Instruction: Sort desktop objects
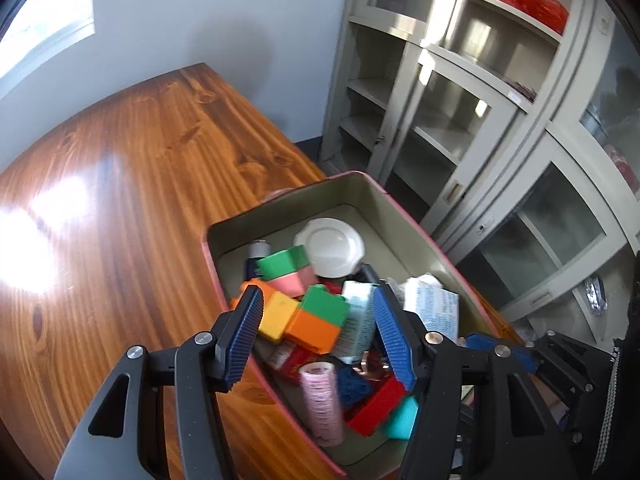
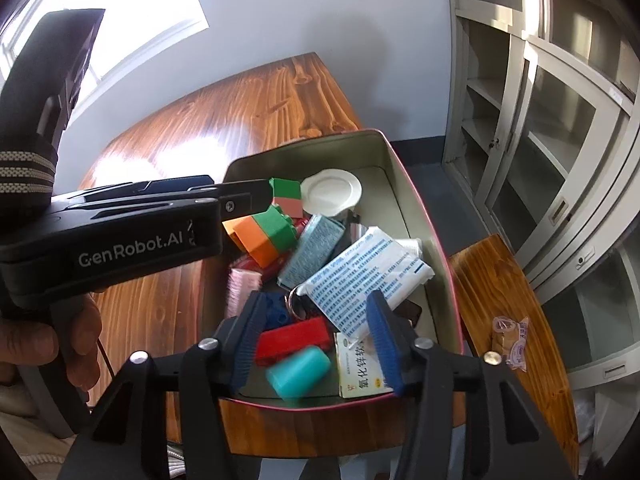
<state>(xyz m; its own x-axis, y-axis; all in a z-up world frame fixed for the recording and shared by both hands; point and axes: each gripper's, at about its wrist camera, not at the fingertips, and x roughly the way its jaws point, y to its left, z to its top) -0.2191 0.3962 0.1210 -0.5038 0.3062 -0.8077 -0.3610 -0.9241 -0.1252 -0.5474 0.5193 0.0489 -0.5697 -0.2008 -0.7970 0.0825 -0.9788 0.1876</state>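
Note:
A pink-rimmed tin box on the wooden table holds several things. Among them are a white plate, a red block, a pink roller and a white medicine packet. My left gripper hangs open over the box. An orange-and-green block lies below its blue pads without touching them. My right gripper is open above the box's near end. A blurred teal cylinder sits under it, clear of both pads.
The wooden table stretches left and far from the box. A small snack packet lies on the table right of the box. Grey glass-door cabinets stand to the right. A person's hand holds the left gripper's handle.

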